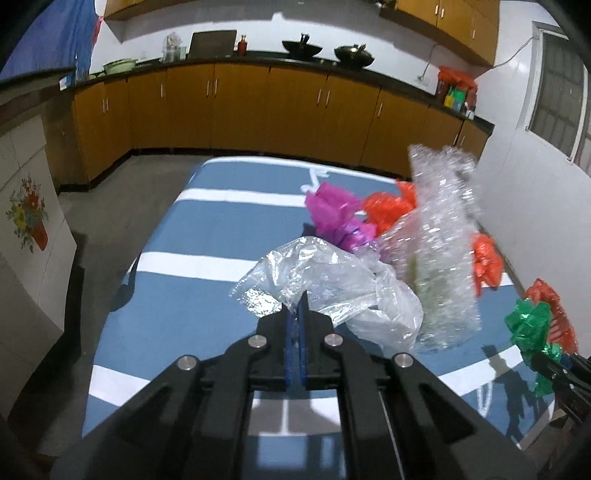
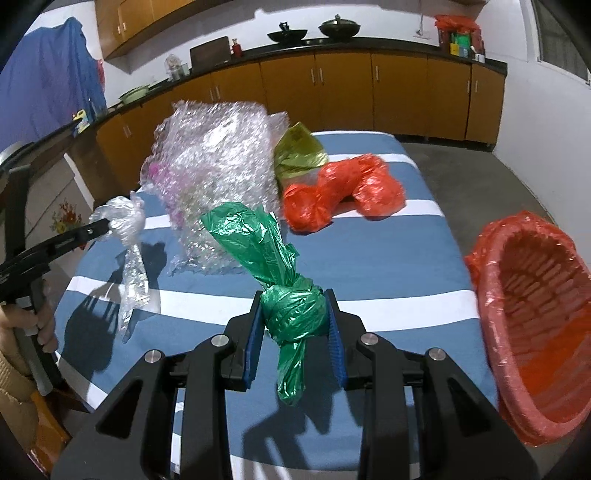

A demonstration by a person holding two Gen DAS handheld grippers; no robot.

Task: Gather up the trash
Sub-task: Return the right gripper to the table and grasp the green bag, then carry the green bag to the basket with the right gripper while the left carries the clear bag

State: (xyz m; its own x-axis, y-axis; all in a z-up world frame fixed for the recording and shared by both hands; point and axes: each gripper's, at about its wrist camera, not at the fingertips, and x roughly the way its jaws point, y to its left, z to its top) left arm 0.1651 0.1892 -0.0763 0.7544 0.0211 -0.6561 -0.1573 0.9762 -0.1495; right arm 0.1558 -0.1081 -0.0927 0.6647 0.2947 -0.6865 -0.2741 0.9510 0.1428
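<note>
The clear plastic bag [image 1: 332, 288] is pinched at one edge between the closed blue pads of the left tool [image 1: 295, 314]; in the right wrist view it hangs crumpled from that tool's tip [image 2: 105, 227] at the left side of the tabletop [image 2: 369, 258], its tail trailing down toward the blue and white striped cover. A hand [image 2: 35, 325] grips that tool's handle at the far left edge of the same view.

The knotted green plastic bag [image 2: 288, 310] sits between the blue pads of the right tool [image 2: 293, 325], which stands narrow and is clamped on the knot; the bag's loose top fans upward beyond it and a twisted tail droops toward the camera.

Behind the green bag, a sheet of bubble wrap [image 2: 218, 166] stands crumpled near the middle of the tabletop. Just to its right lies an olive-yellow bag [image 2: 299, 151], and nearer on the right a red-orange bag [image 2: 343, 192] lies on the stripes. From the left wrist view a magenta bag [image 1: 336, 214] shows beyond the clear one, beside the bubble wrap.

At the right edge, a basket lined with red plastic [image 2: 532, 306] stands open, tilted toward the camera, its mesh wall visible inside.

Along the far wall runs a row of wooden cabinets [image 2: 369, 96] under a dark counter carrying two woks [image 2: 314, 31].
</note>
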